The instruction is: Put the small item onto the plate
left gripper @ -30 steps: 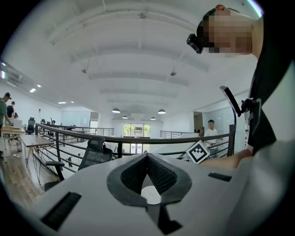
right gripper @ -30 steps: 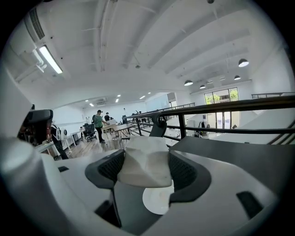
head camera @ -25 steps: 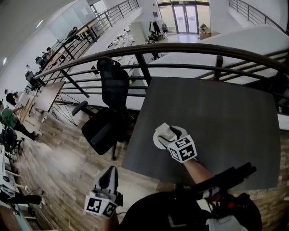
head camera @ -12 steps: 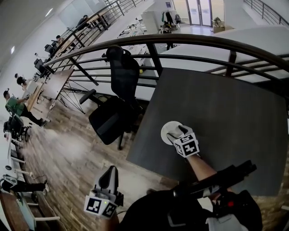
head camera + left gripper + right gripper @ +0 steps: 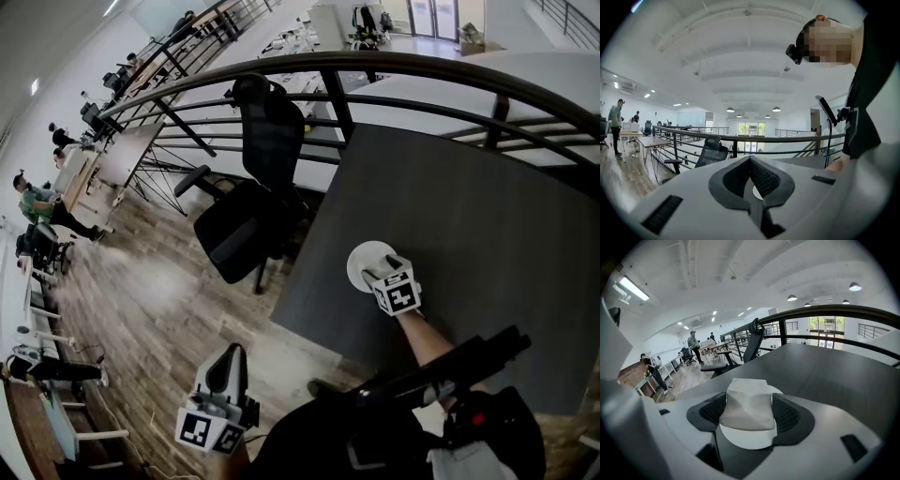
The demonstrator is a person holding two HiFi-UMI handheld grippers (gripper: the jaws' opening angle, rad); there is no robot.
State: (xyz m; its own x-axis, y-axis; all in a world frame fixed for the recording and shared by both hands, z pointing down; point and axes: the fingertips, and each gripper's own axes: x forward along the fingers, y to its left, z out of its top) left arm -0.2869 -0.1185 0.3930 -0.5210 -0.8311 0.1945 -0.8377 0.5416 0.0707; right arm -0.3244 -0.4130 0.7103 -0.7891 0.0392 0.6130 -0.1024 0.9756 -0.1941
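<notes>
Here, in the head view, the right gripper reaches over the near left part of the dark table, directly above the white plate. Its body and marker cube cover the near side of the plate, and the small white item cannot be made out from this angle.

The right gripper view shows it clearly. The right gripper pinches the small white item, with a ribbed pad pressed on each flank and the jaws spread wide to fit it. The item looks soft and folded, and what it is made of cannot be told. It sits over the middle of the plate, whose rim shows below and beside it. Whether its underside touches the plate is hidden by the item itself.

The left gripper hangs low at the frame's bottom left, well apart from the table and over the wooden floor. In the left gripper view, the left gripper has its pads pressed together at the tips and holds nothing. A pale oval patch shows through the gap beneath the tips and is too cut off to identify.

A black office chair stands just beside the table's left edge. A dark curved railing runs behind the table.
</notes>
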